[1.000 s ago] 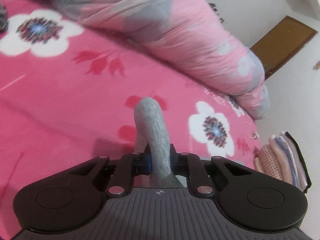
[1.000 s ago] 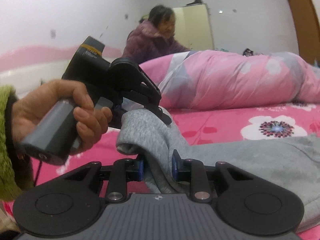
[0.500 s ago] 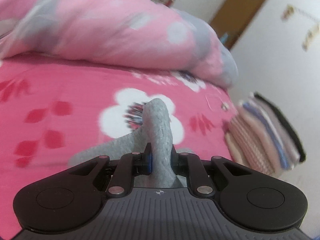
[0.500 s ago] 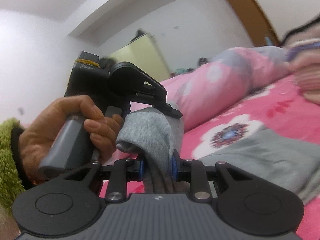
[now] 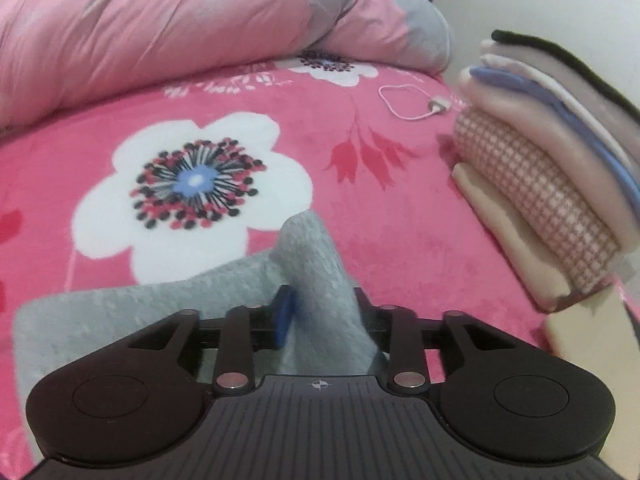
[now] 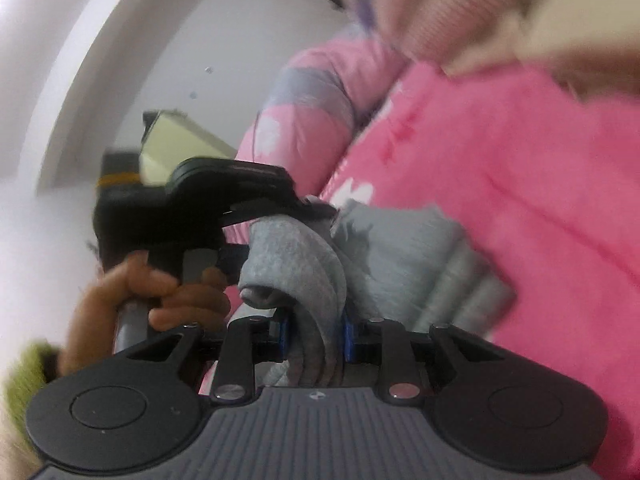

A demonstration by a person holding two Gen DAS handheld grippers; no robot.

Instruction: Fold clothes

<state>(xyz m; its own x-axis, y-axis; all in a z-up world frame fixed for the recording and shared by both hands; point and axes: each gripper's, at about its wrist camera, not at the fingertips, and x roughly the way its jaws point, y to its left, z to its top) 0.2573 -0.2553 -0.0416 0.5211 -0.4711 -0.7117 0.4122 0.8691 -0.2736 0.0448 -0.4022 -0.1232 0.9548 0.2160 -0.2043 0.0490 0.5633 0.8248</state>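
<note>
A grey garment lies partly on the pink floral bed cover. A raised fold of it stands between the jaws of my left gripper. Those jaws are opening, and the blue left pad has come off the cloth. In the right wrist view, my right gripper is shut on a thick bunched fold of the same grey garment. The left gripper is just ahead of it, held by a hand with a green sleeve.
A stack of folded clothes sits at the bed's right edge, close to the left gripper. A rolled pink and grey quilt runs along the far side. A white cable lies near the stack. White walls stand beyond.
Both grippers have carried the grey garment across the bed toward the folded stack. The right wrist view has rolled strongly. The left jaws, earlier pinched on the fold, now stand wider.
</note>
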